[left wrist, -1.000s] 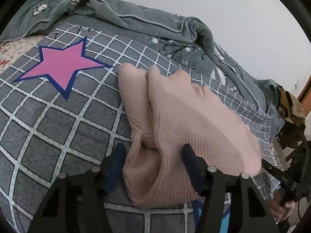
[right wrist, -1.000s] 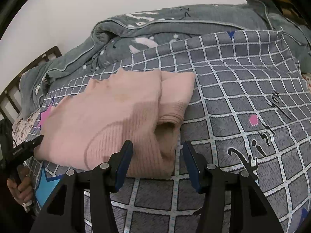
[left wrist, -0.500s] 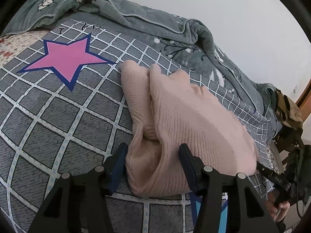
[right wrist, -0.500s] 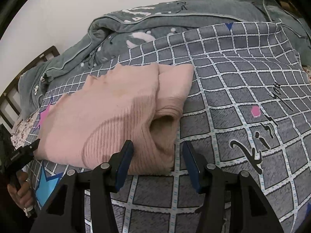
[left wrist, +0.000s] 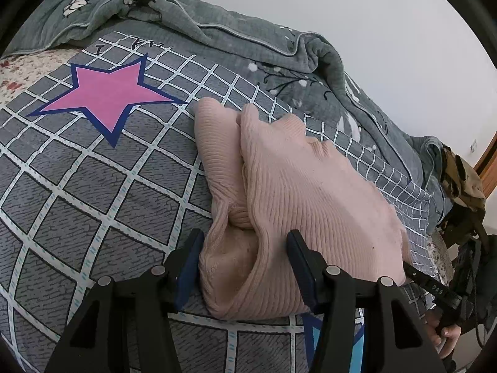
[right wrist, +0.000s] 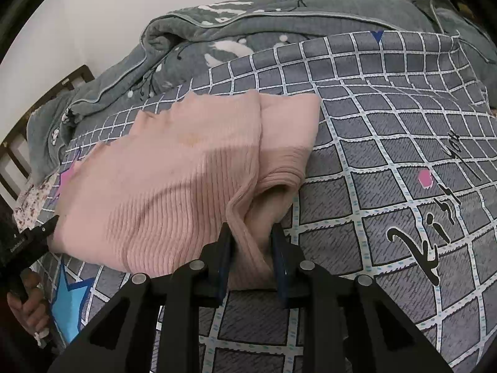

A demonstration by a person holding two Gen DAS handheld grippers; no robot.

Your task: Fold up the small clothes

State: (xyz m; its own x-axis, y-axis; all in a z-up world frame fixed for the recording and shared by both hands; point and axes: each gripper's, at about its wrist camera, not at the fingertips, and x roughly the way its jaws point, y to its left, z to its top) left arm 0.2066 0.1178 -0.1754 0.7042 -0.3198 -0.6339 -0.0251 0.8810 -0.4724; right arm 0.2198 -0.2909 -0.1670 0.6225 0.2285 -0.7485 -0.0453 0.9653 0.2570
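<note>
1. Right gripper [right wrist: 251, 248]: jaws closing, pinching the sweater [right wrist: 174, 186] hem.
2. Left gripper [left wrist: 243, 267]: jaws half-spread, straddling the sweater's other corner, pads touching its sides.
3. Sweater lies folded on the checked bedspread [left wrist: 93, 186]; grey blanket [right wrist: 217, 40] behind.

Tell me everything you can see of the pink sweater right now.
The pink sweater is a pale pink ribbed knit, soft and thick-looking, lying partly folded on the grey checked bedcover, with one layer doubled over another. Its near edge bunches into loose open folds at both ends. The right claw is closing on the bunched fold at one near corner, with fabric between its pads. The left claw straddles the other near corner, its pads against the fabric. A faint yellowish mark shows on the top layer.
</note>
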